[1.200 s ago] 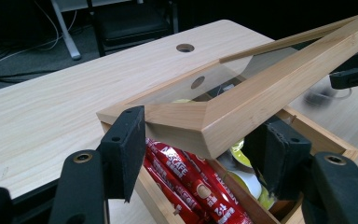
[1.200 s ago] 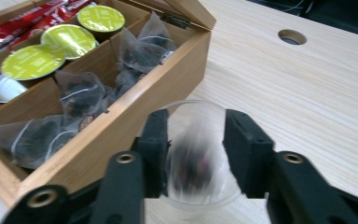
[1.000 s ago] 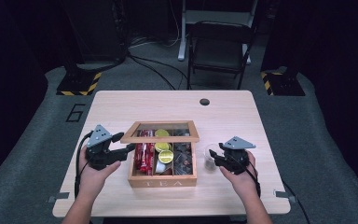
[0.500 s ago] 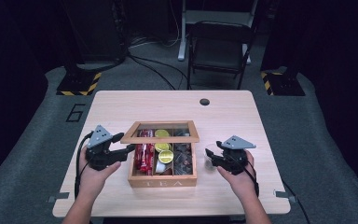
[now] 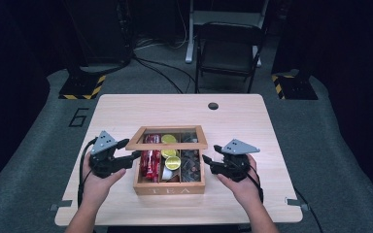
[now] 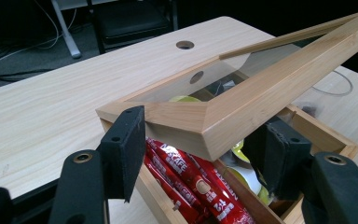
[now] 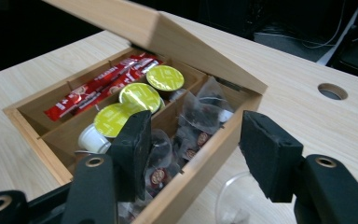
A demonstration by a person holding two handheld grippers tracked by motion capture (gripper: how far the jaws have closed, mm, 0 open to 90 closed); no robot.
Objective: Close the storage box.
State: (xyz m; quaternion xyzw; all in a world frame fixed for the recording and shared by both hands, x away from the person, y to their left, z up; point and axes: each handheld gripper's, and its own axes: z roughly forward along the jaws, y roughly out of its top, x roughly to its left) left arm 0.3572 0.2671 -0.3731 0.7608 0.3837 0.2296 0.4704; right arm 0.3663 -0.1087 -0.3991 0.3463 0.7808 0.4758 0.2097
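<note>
Sitting at the lower middle of the high view, the wooden tea box (image 5: 170,182) rests on the worktop (image 5: 126,114) with its glass-paned lid (image 5: 167,139) raised and tilted. The left hand-held gripper (image 5: 126,158) is clamped on the lid's left corner: in the left gripper view the frame corner (image 6: 205,123) lies between the two black pads, which press on it.

The right hand-held gripper (image 5: 209,162) stands just beside the box's right wall; its jaws have just been opening, and in the right gripper view they stand apart, straddling that wall (image 7: 200,163) without pressing on it.

Bare worktop spreads across the upper half of the high view up to a round cable hole (image 5: 213,106), with narrower strips to the left and right of both hands. The box's front wall lies near the worktop's lower edge.

Inside, red stick sachets (image 7: 100,86) fill one compartment, green-lidded capsules (image 7: 140,95) the middle one, and clear tea bags (image 7: 191,123) the one nearest the right hand-held gripper. The raised lid hides the far ends of the compartments in the high view. At the lower edge of the right gripper view a clear, rounded thing (image 7: 235,205) lies on the worktop, cut off and hard to make out.
</note>
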